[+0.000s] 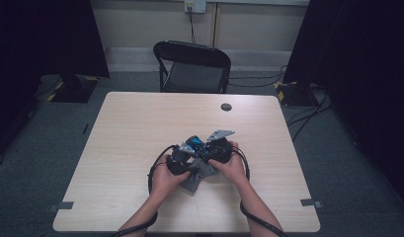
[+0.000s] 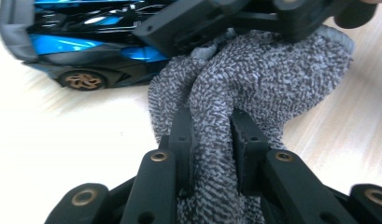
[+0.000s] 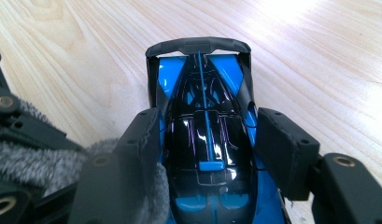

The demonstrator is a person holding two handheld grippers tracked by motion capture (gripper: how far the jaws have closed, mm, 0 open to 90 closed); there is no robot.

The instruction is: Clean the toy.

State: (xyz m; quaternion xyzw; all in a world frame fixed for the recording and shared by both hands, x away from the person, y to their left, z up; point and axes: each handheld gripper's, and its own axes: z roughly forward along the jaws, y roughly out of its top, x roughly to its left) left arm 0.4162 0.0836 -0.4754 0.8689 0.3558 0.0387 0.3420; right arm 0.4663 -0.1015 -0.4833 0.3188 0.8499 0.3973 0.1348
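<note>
A glossy blue and black toy car stands on the pale wooden table, and my right gripper is shut on its two sides, with the grey rear wing pointing away from me. My left gripper is shut on a bunched fold of grey knitted cloth. The cloth lies against the car's side, just under the right gripper's black body. From the high view both hands meet at the table's middle, with the car at the gripper tips and the cloth hanging below them.
A small black round disc lies near the table's far edge. A black folding chair stands behind the table. Cables trail from both grippers toward the near edge. Tape marks sit at the near corners.
</note>
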